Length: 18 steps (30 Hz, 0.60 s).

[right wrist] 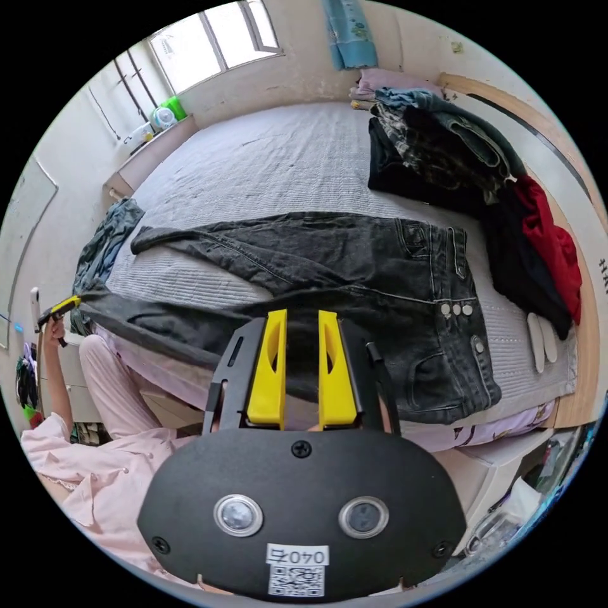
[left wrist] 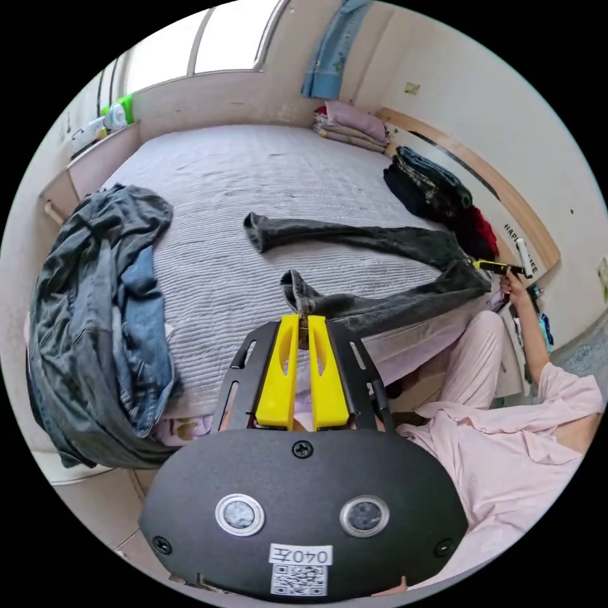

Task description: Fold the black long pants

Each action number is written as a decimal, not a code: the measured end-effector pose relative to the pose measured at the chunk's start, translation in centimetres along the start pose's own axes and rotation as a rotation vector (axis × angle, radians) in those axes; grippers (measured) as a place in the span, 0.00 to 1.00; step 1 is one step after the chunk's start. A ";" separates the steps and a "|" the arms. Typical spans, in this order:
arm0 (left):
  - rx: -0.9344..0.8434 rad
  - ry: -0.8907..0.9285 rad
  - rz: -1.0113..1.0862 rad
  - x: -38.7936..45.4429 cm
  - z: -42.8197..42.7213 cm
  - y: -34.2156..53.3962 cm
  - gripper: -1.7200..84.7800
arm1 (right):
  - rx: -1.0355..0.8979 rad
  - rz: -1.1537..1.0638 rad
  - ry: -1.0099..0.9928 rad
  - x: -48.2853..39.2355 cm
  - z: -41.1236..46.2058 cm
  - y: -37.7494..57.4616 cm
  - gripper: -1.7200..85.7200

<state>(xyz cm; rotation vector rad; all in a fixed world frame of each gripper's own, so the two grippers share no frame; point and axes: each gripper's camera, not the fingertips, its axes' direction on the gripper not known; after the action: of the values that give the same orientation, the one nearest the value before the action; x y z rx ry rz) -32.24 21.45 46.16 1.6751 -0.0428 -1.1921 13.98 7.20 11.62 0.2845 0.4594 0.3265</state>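
The black long pants (right wrist: 354,266) lie spread across the bed (left wrist: 253,171), waistband toward the heap of dark and red clothes (right wrist: 506,209), both legs running away from that heap toward the pile of jeans (left wrist: 101,316).

The left tool (left wrist: 303,323) is narrow, both jaws pressed on the hem of the near leg at the bed edge. The right tool (right wrist: 302,316) stands over the waist end with a moderate gap between its jaws; whether cloth lies between them cannot be told.

Judgement: the step in hand is laying the near leg over the far leg. To do it well, keep the hem taut, carry it toward the far hem, match seams and edges away from the heap, and secure the waistband before lifting.
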 end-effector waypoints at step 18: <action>-0.191 -0.309 -0.122 -5.8 3.2 5.3 0.06 | -0.099 0.326 0.037 11.8 -0.6 8.4 0.18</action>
<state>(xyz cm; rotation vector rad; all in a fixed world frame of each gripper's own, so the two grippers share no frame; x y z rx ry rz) -34.86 19.86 54.06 1.3328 -0.0180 -1.4912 21.65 19.33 9.43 0.2565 0.4318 0.6714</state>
